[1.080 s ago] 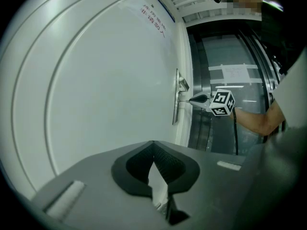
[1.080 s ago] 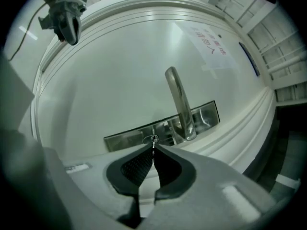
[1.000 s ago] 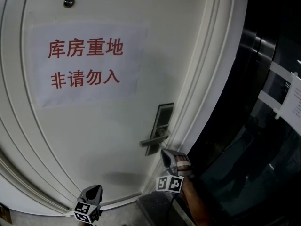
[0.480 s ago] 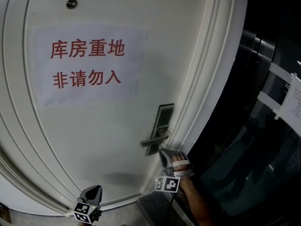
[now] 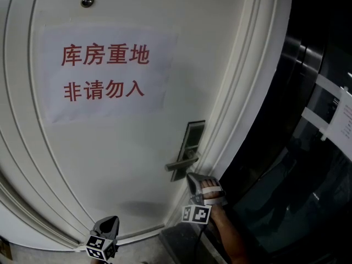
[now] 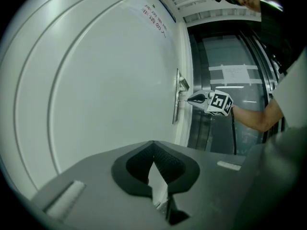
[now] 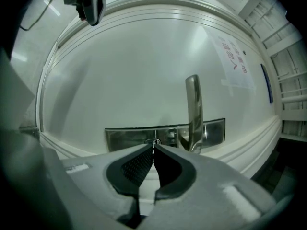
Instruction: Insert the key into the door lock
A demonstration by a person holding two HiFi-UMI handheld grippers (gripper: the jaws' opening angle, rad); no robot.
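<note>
Head view, L to R. Tall white panelled door fills most of the frame, with curved mouldings down its left side.

Bottom left: left gripper, grey w/ black pads, sits low in front of the door and well apart from the lock. Jaws are together at the tips in its own view, nothing seen between them. Its black-and-white marker cube is at the frame's bottom edge.

Upper left to centre: white paper sign w/ red characters stuck flat on the door. Small round dark peephole above it.

Centre right, near the door edge: narrow upright metal lock plate w/ a silver lever handle sticking out to the left.

Just below the handle: right gripper, pointing about level at the plate. Jaws are closed narrow on a thin metal key. From the left gripper view the key spans the short gap from jaw tips to plate, and its far end meets the plate under the handle. How deep it sits I cannot tell. The right gripper view shows the same: key tip at a small round keyhole on the plate, handle just beside it.

Behind the jaws is the right marker cube, then a bare forearm running to the bottom edge.

Far right: dark glossy panels w/ a white sheet and strips taped on.
</note>
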